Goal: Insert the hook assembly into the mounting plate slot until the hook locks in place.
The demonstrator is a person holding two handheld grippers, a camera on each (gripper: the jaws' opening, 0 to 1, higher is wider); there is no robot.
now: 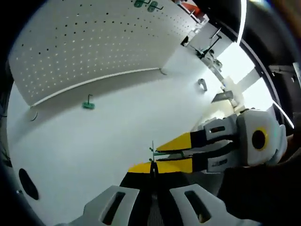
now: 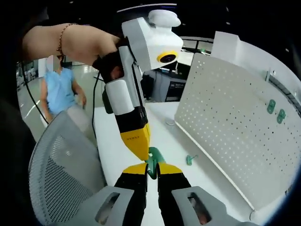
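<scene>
A small green hook assembly (image 1: pixel 153 151) with a thin metal wire is held above the white table (image 1: pixel 94 141). In the left gripper view, my left gripper (image 1: pixel 153 175) is shut at the bottom, with the wire rising from between its black fingers. My right gripper (image 1: pixel 157 158) comes in from the right, its yellow tips closed around the green part. In the right gripper view, my right gripper (image 2: pixel 151 170) pinches the green hook (image 2: pixel 154 157). My left gripper (image 2: pixel 140 149) comes down from above onto it, held by a hand (image 2: pixel 70 42). The white perforated mounting plate (image 1: pixel 94 47) (image 2: pixel 225 127) stands upright beyond.
A second green hook (image 1: pixel 88 104) (image 2: pixel 189 159) lies on the table near the plate's foot. Two green hooks (image 1: pixel 146 4) (image 2: pixel 276 110) hang high on the plate. A metal clip (image 1: pixel 202 84) lies further off. A grey mesh chair (image 2: pixel 56 174) and a person (image 2: pixel 61 92) are at the left.
</scene>
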